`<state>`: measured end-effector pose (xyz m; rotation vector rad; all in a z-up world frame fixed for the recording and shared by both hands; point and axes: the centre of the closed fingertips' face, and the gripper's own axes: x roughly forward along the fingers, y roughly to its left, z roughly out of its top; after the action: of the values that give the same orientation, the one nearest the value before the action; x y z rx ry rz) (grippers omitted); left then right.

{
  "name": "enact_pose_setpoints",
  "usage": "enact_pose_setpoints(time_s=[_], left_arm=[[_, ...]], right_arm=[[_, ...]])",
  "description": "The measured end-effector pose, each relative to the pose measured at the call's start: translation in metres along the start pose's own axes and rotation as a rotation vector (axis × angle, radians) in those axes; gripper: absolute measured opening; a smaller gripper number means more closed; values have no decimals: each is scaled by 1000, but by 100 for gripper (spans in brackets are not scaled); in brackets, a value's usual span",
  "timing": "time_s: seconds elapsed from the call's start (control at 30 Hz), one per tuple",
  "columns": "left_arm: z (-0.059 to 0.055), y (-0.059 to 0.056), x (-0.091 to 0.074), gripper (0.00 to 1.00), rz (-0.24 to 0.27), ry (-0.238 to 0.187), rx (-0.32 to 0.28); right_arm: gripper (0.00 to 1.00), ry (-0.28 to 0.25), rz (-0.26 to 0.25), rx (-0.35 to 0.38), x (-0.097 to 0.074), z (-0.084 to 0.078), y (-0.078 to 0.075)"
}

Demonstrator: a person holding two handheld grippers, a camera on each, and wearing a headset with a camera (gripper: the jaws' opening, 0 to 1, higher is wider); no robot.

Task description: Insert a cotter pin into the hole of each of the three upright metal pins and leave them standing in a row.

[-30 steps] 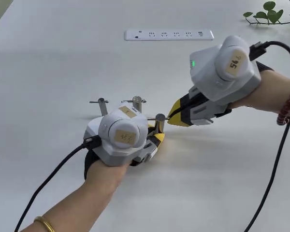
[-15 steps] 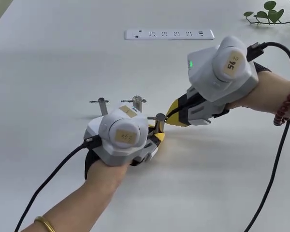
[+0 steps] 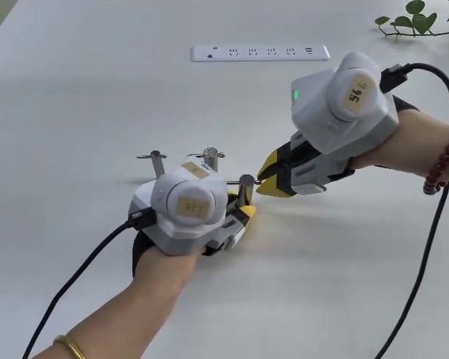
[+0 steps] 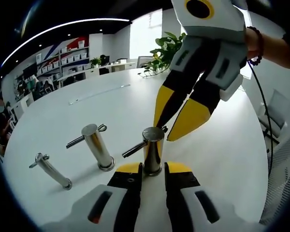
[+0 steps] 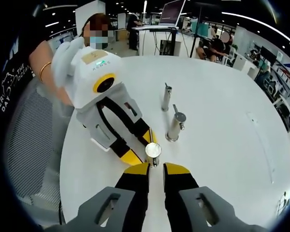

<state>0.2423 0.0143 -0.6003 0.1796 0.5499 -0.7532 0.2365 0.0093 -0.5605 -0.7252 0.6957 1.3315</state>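
**Head view:** at centre frame the left gripper [image 3: 243, 213] stays clenched on the base of the third metal pin [image 3: 246, 188]. The right gripper [image 3: 263, 183] has barely shifted at the pin's right. The cotter pin [image 3: 232, 182] pokes out to the left, so the last insertion looks nearly done. The two other pins [image 3: 158, 163] stand at upper left, already crossed.

**Left gripper view:** the cotter's leg emerges left of the pin at lower centre.

**Right gripper view:** the jaws sit close together under the pin's top at lower centre. I cannot tell whether they pinch the cotter.

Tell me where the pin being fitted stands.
Head view, centre: the pin stands rightmost in the row, between the fingers of the left gripper, right gripper beside its top.
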Motion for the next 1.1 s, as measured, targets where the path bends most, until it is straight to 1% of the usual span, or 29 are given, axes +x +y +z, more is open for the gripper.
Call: enact_pose_setpoints(time_s=[0.1,0.17,0.37,0.6,0.7,0.87,1.1], left_arm=[[-4,1,-1,21,10,17,-3],[-7,3,-5,23,15,26,-14],[-5,10,-17,31,23,11,-25],[-3,16,-32,36,30,1,-19],[-4,17,-40,37,30,-2,-23],[-1,20,-51,40,38,-16,-25],[7,28,-71,46,60,-65,-55]], right_arm=[[8,-13,-1,18,-1,2,0],[9,-36,3,44,-1,6,2],[15,-61,-3,98,2,9,3],[17,-85,-10,132,7,14,3],[17,-81,-18,130,8,14,3],[17,-73,-27,131,5,12,4],[11,-58,-32,119,0,6,2]])
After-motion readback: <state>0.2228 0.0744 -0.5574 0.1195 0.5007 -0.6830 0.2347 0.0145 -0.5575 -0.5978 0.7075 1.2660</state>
